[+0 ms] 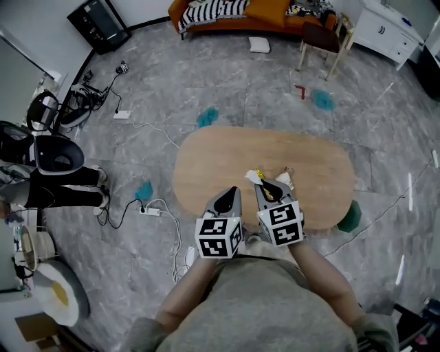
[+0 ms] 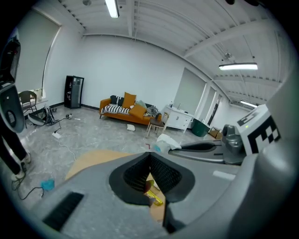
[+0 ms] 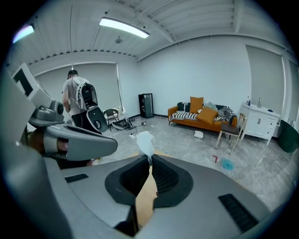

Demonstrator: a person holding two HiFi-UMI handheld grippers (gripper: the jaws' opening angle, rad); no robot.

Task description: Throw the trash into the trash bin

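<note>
I hold both grippers side by side above the oval wooden table [image 1: 206, 165]. My right gripper [image 1: 261, 184] [image 3: 150, 161] is shut on a crumpled white tissue [image 3: 145, 141] [image 1: 252, 177] that sticks up from its tips. The jaws of my left gripper [image 1: 232, 190] [image 2: 150, 154] meet at the tips. A yellow wrapper [image 2: 154, 196] shows low in the gap between them and looks pinched there. One beige scrap [image 1: 285, 179] lies on the table just beyond the right gripper. A green bin [image 1: 350, 216] stands on the floor by the table's right end.
Cables and a power strip [image 1: 150, 210] trail over the floor on the left. An orange sofa [image 1: 240, 15] and a wooden chair [image 1: 322, 38] stand at the far side. A person with a backpack [image 3: 79, 100] stands by black office chairs [image 1: 58, 155].
</note>
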